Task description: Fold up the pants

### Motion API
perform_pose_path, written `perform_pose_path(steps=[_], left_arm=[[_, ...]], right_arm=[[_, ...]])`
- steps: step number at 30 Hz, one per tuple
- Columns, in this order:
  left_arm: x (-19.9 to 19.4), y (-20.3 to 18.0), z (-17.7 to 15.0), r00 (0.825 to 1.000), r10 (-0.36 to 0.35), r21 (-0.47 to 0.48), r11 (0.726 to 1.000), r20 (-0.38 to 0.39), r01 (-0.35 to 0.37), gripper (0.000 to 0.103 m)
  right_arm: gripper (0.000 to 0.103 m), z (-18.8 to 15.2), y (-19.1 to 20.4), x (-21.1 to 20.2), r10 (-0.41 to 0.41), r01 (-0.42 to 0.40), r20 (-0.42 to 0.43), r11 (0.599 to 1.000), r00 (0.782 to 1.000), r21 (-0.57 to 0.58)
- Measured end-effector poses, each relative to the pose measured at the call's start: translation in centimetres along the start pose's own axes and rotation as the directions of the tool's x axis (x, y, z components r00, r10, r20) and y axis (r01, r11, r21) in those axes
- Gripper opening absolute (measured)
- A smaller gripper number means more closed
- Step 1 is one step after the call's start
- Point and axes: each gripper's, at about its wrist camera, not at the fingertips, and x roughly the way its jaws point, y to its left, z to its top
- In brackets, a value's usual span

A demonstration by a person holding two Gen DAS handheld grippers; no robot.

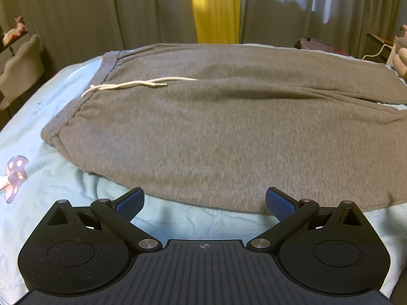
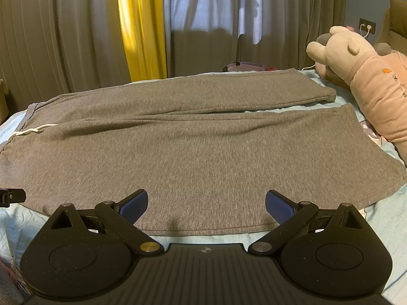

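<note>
left gripper (image 1: 204, 204): jaws spread wide, nothing between them; hovers over the pale blue sheet (image 1: 63, 183), just short of the pants' near edge.
right gripper (image 2: 206, 207): also spread wide, empty; blue pads (image 2: 278, 207) sit over the near hem of the pants, can't tell if touching the cloth.
pants (image 2: 193, 147): grey sweatpants, laid flat across the bed straight ahead of both grippers. Waistband (image 1: 73, 111) ahead-left of the left gripper, leg ends ahead-right of the right one. The 2 legs lie side by side w/ a thin gap of sheet between them.
drawstring (image 1: 127, 85): white, loose on top of the cloth near the waistband, well ahead of the left gripper.
risk 1: pads could pinch the sheet along w/ the pants edge, since the edge lies flat on soft, wrinkled bedding; sheet would lift w/ the fold.
risk 2: grabbing only the top layer; the leg would open up instead of folding over.
risk 3: uneven lift btw the 2 grippers would prob skew the fold, legs not lining up.
risk 4: plush toy (image 2: 361, 76) sits just beside the leg ends, ahead-right of the right gripper; a wide swing there might snag it.
risk 5: loose drawstring may end up trapped or dangling out of the fold.
</note>
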Motion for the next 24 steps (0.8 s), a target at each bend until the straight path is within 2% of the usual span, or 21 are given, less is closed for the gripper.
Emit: perform_pose_path(steps=[17,24], left_arm=[[-0.03,-0.14,0.01,1.0,0.004,0.011,1.0,0.004,-0.004,0.103],[0.0,0.41,0.12,1.0,-0.006,-0.022,1.0,-0.003,0.006,0.103]], right_arm=[[0.099,-0.18,-0.12,-0.03,0.003,-0.003,-0.004,1.0,1.0,0.002],[0.099,-0.03,-0.28,0.24,0.008,-0.008,-0.018,1.0,1.0,0.01]])
